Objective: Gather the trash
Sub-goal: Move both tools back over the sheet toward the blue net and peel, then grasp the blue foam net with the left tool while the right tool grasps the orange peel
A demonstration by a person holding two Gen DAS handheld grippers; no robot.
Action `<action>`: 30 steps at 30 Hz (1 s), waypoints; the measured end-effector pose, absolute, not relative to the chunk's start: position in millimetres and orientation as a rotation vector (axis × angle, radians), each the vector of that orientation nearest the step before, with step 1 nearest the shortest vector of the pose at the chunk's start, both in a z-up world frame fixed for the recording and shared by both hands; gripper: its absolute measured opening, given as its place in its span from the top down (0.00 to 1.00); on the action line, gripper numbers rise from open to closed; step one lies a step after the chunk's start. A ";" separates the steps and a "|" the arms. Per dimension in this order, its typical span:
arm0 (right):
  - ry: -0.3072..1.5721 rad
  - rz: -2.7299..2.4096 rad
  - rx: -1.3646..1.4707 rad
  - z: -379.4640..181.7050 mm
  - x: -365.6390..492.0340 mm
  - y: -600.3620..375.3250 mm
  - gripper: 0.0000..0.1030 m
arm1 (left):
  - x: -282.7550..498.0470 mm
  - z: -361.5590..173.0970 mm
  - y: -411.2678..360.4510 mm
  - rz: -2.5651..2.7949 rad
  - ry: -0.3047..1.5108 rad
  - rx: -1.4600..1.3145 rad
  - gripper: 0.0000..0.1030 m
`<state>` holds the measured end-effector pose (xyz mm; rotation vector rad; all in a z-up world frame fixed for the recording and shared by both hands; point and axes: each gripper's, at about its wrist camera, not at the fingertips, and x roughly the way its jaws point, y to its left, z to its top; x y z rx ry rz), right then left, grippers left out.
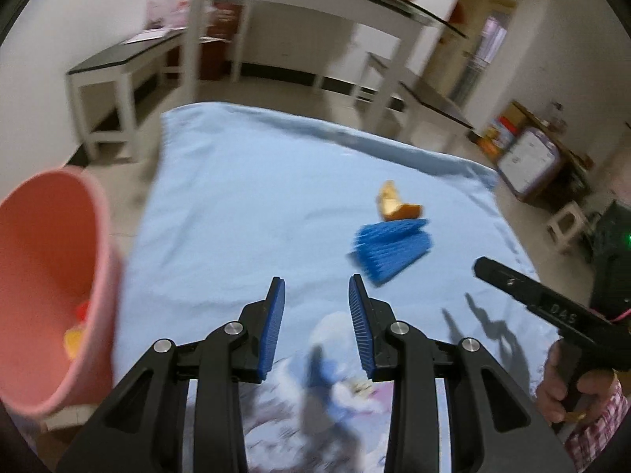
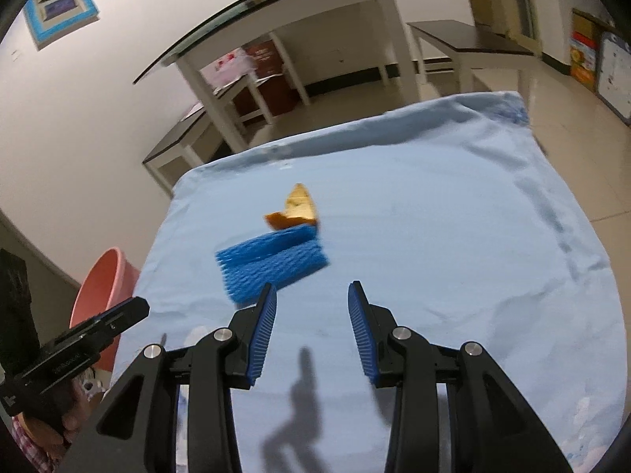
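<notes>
Peel (image 2: 295, 209) behind foam net (image 2: 272, 262), touching.

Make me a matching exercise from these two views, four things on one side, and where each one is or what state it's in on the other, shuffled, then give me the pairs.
Things:
1. blue foam net
2. orange peel
3. pink bucket
4. right tongs

Places or states:
A. beside the light blue cloth, off its edge, with trash inside
B. open, holding nothing
C. on the cloth, just in front of the right tongs
D. on the cloth, at the far side of the foam net

Pairs: 1-C, 2-D, 3-A, 4-B
</notes>
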<state>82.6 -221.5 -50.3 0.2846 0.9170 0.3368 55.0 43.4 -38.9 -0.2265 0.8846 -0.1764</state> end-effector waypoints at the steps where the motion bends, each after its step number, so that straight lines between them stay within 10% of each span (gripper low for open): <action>1: 0.919 0.329 0.290 -51.4 83.5 -225.5 0.64 | 61.7 -38.7 36.8 -0.201 0.884 -0.212 0.67; 20: 0.935 0.304 0.273 -56.2 107.5 -234.6 0.64 | 130.6 -73.6 -9.9 -0.375 0.915 -0.078 0.67; 25: 0.929 0.321 0.266 -53.4 118.7 -227.1 0.64 | 123.6 -78.8 -3.5 -0.367 0.937 -0.123 0.91; 30: 0.927 0.352 0.239 -50.8 129.5 -208.5 0.64 | 106.0 -72.9 11.8 -0.338 0.930 -0.191 0.94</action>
